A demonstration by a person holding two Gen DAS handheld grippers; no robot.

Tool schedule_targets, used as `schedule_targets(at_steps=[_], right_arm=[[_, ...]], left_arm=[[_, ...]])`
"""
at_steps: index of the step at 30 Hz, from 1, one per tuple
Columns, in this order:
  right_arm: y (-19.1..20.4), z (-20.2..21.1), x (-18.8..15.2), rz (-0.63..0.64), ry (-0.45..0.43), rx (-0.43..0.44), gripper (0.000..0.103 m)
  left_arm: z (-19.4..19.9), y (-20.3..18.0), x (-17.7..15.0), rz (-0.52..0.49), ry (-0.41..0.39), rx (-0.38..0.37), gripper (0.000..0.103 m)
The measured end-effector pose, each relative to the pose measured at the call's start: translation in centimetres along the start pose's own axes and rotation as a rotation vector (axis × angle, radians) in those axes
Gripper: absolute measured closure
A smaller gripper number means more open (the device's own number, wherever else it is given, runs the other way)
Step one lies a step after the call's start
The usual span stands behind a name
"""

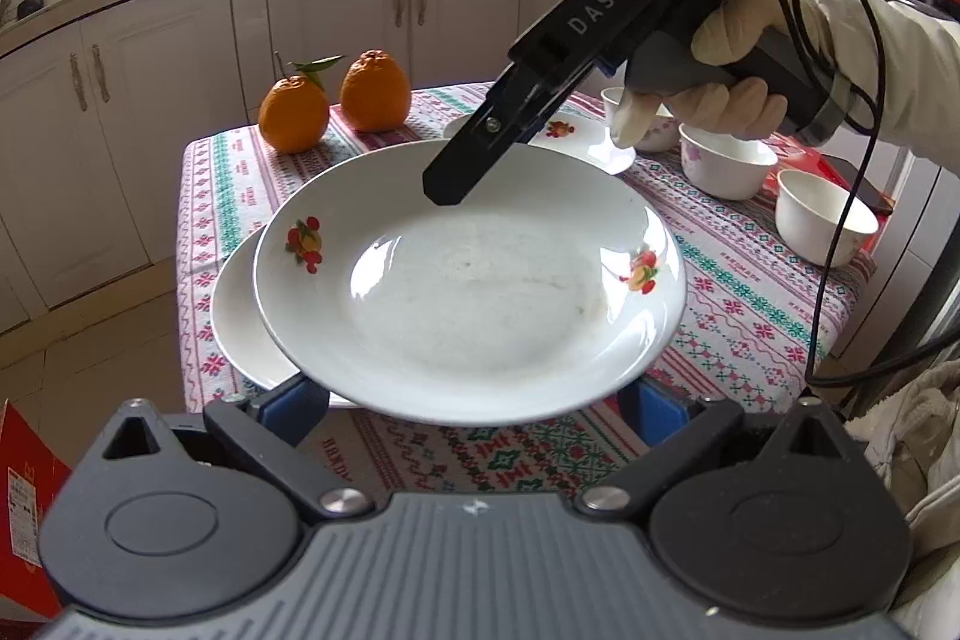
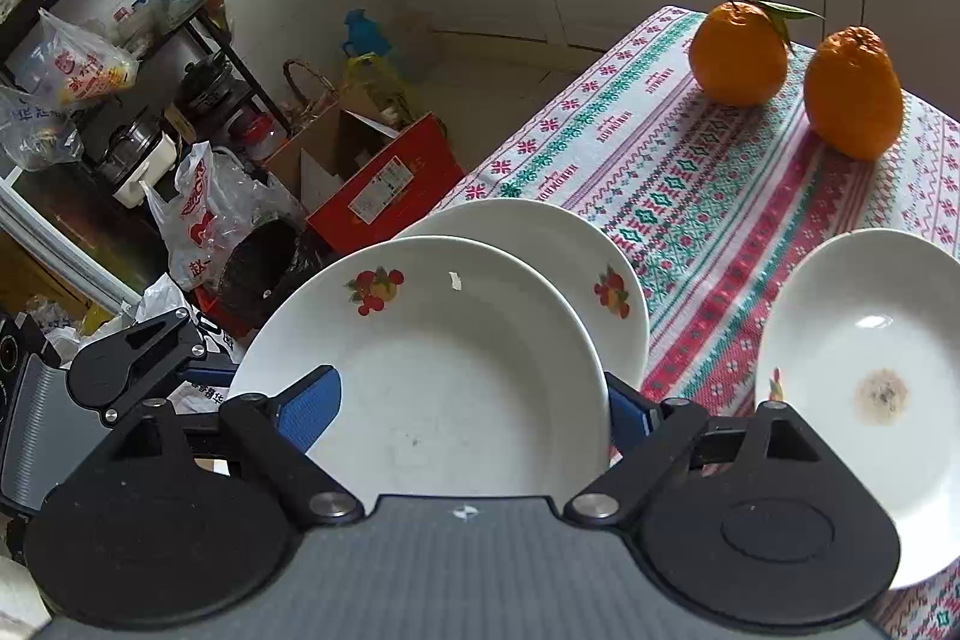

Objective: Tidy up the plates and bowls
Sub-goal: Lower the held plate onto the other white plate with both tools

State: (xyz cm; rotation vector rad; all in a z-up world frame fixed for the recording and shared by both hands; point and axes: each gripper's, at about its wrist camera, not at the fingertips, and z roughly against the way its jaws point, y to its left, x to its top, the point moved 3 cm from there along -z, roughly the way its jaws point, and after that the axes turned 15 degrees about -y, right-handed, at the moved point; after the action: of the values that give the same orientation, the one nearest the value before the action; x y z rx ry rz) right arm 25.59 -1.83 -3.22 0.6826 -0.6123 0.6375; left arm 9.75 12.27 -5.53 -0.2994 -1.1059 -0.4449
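Observation:
A white plate with fruit prints [image 1: 474, 274] is held level above a second white plate [image 1: 240, 322] that lies at the table's left edge. My right gripper [image 1: 444, 187] is shut on the held plate's far rim. In the right wrist view the held plate [image 2: 432, 370] sits between the blue pads [image 2: 309, 409], above the lower plate [image 2: 576, 256]. My left gripper [image 1: 474, 409] is open, its blue pads [image 1: 294, 409] wide apart under the plate's near rim. A third plate with a brown stain [image 2: 870, 376] lies to the right.
Two oranges [image 1: 330, 100] stand at the table's far left corner. Several white bowls [image 1: 726, 160] and another plate [image 1: 576, 136] sit at the far right. Kitchen cabinets [image 1: 336, 16] are behind. A red box [image 2: 384, 184] and bags are on the floor.

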Motion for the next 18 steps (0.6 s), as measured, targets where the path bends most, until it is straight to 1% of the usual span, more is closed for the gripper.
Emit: schedule_targets(at_steps=[4, 8, 18], right_arm=[[0.1, -2.0, 0.6, -0.004, 0.01, 0.018, 0.01], [0.1, -3.6, 1.0, -0.003, 0.019, 0.014, 0.01], [-0.7, -5.4, 0.9, -0.009, 0.034, -0.002, 0.01]], left_arm=[[0.0, 1.2, -0.1, 0.018, 0.005, 0.023, 0.002], [-0.2, 2.2, -0.3, 0.036, 0.012, 0.032, 0.002], [-1.1, 3.3, -0.3, 0.056, 0.014, 0.033, 0.001]])
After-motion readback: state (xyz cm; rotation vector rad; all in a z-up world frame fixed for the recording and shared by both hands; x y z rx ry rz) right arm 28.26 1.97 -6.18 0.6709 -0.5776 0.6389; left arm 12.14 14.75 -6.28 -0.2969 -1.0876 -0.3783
